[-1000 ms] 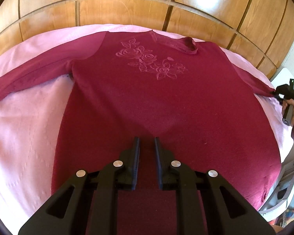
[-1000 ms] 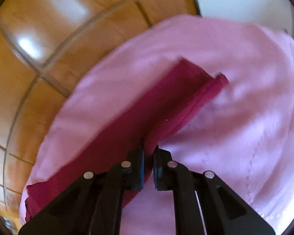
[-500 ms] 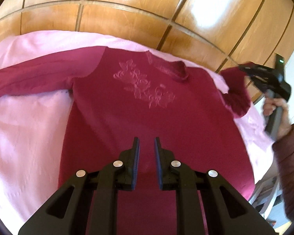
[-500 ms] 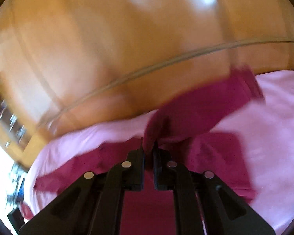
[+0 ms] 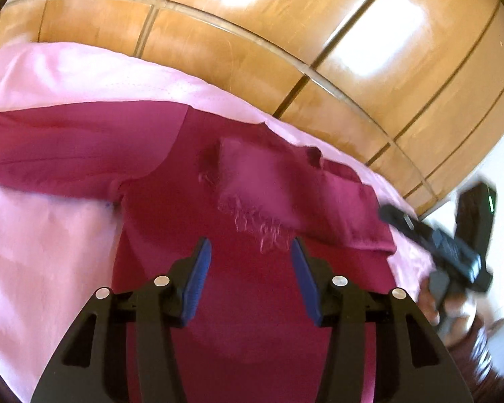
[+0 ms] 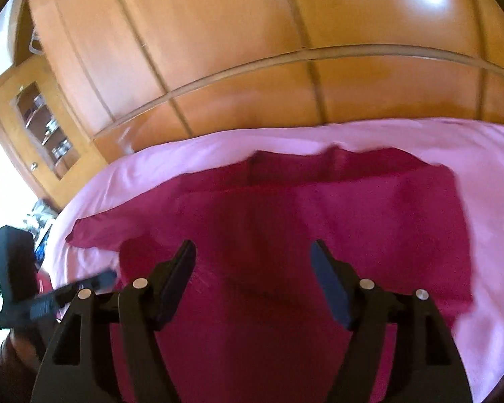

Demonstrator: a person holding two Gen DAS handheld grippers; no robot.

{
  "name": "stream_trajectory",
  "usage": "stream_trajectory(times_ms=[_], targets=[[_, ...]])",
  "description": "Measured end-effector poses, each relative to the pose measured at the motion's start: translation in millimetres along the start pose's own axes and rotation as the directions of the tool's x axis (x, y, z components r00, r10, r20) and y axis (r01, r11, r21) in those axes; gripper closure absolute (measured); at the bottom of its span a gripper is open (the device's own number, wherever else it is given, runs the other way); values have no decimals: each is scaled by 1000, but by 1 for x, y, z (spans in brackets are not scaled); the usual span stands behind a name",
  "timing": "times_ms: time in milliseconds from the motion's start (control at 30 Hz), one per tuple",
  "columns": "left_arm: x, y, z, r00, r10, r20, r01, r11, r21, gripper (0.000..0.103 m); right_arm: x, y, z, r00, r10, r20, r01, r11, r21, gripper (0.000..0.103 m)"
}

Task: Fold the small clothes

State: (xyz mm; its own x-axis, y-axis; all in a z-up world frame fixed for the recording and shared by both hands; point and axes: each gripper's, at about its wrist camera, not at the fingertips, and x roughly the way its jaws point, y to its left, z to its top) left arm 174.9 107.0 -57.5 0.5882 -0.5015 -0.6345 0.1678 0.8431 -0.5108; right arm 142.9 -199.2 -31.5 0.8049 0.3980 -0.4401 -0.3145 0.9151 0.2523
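Both grippers' jaws have just been opening, with nothing clamped in either.

Right gripper (image 6: 253,268): 1 second ago it was pinched on the cuff of the sweater's (image 5: 252,302) right sleeve (image 5: 319,198) out on the pink sheet (image 5: 33,235); half a second ago it was carrying that cuff up and across. Now the fingers stand wide apart over the sweater body, no cloth between them. The sleeve lies folded inward across the chest, its lighter inside face up and covering part of the flower embroidery in the left wrist view. So sleeve 1 of 2 looks placed.

Left gripper (image 5: 248,268): it was nearly closed over the lower torso 1 second ago, not visibly holding anything. Now its blue pads (image 5: 196,278) are apart, hovering over the maroon fabric below the folded sleeve. No grip.

The sweater is flat on the sheet, collar toward the wooden headboard (image 5: 285,33). The left sleeve (image 5: 67,147) is still stretched out straight to the side, unfolded.

Judgement: the task is early. Next is likely the left sleeve: the left gripper needs to get to that cuff and bring it across, mirroring the first fold. Then the body folds.

Risk: the folded sleeve sits a bit skewed and loose, so dragging the second sleeve over it could shift it.

Both views are motion-blurred, so fine detail of the fold edge is unclear.
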Motion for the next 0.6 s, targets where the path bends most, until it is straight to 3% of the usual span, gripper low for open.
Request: stream_trajectory(times_ms=[133, 233, 400, 500, 567, 600], targets=[[25, 14, 17, 999, -25, -32, 23, 996, -90, 55, -40, -44, -24, 995, -101, 12, 99, 992, 82, 32], [47, 20, 25, 998, -6, -61, -2, 992, -128, 55, -61, -83, -45, 978, -211, -9, 210, 967, 145, 33], [73, 22, 36, 996, 30, -87, -41, 991, -128, 55, -58, -117, -51, 956, -292, -41, 294, 935, 200, 44], [86, 18, 41, 994, 50, -102, -61, 992, -106, 74, -38, -119, -43, 952, -300, -52, 305, 933, 194, 49], [92, 13, 44, 992, 86, -97, -93, 993, -76, 92, -25, -120, -35, 949, -312, -45, 315, 931, 184, 55], [93, 10, 46, 991, 100, -91, -106, 992, -62, 93, -19, -119, -28, 944, -327, -38, 328, 927, 184, 66]])
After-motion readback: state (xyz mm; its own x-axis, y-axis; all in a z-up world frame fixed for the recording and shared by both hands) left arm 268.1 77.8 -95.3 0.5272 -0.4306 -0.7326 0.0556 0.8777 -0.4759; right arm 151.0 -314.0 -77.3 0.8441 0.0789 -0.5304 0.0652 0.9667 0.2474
